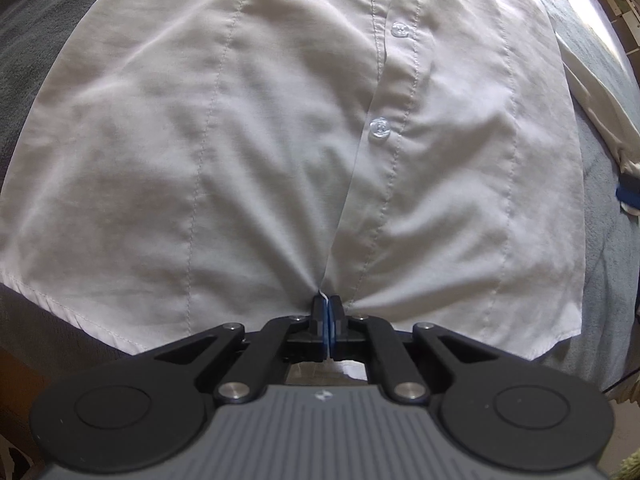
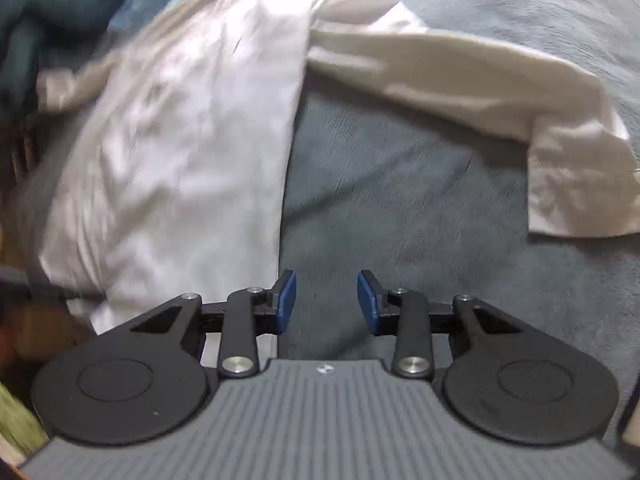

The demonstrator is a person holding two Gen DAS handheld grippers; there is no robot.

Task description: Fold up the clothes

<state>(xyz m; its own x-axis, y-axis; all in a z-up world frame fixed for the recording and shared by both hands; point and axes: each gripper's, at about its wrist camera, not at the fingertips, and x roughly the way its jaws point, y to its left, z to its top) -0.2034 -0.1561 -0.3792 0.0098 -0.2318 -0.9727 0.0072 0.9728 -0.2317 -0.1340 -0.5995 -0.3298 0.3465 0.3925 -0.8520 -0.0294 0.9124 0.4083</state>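
The white button-up shirt (image 1: 248, 152) lies spread front-up on a grey blanket (image 2: 400, 208), its button placket (image 1: 384, 80) running up the middle and one sleeve (image 2: 460, 72) flung out to the side. The left gripper (image 1: 328, 312) has its jaws closed tight on the bottom hem right where the two front panels meet — creases fan out from that pinch, so the cloth is under pull. The right gripper (image 2: 327, 304) hangs just above the blanket beside the shirt's side edge, jaws parted about halfway and holding nothing.

The step in hand looks like squaring up the body before the first fold. To do it well, keep the left pinch low and pull gently along the placket, not sideways, so the panels stay overlapped and the buttons stay in line. The right gripper would do best to take the near side edge or the stray sleeve and lay it inward flat, without bunching the hem.

The right view is smeared with motion, so the cuff's detail is uncertain. No brand, label or readable writing shows — only a small emblem (image 1: 321, 395) on each gripper body, too small to read.
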